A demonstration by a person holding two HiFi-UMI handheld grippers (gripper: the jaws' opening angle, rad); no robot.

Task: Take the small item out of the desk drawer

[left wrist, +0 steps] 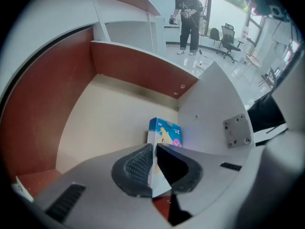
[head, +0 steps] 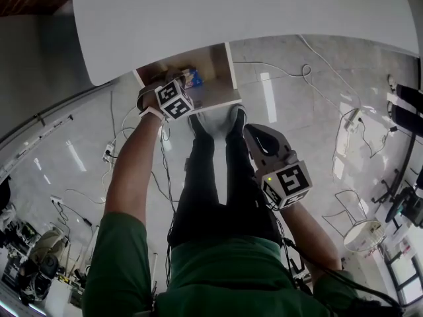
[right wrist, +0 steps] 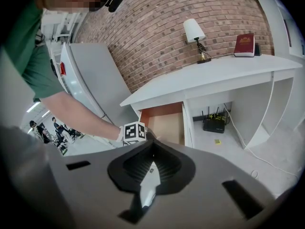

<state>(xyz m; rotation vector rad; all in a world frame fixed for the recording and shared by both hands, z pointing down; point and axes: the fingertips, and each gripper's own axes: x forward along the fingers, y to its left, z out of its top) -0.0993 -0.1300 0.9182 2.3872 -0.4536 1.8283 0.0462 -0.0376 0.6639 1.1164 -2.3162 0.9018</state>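
Inside the drawer (left wrist: 109,123), small box (left wrist: 167,132) tight within the left claw (left wrist: 155,165)

Open-plan office or lab with a staged study corner: red brick wall (right wrist: 190,13), white wooden desk (right wrist: 214,75), white-shaded table lamp (right wrist: 194,30), red hardback book (right wrist: 245,44), black swivel chairs (left wrist: 228,38), loose cables (head: 360,121) on glossy grey floor (head: 297,78).

I can't read a single word or number here. The small blue-and-white carton (left wrist: 164,133) in the wooden drawer (left wrist: 105,123) carries print too blurred to read, and the dark red book (right wrist: 246,45) on the white desk (right wrist: 214,75) is too small.
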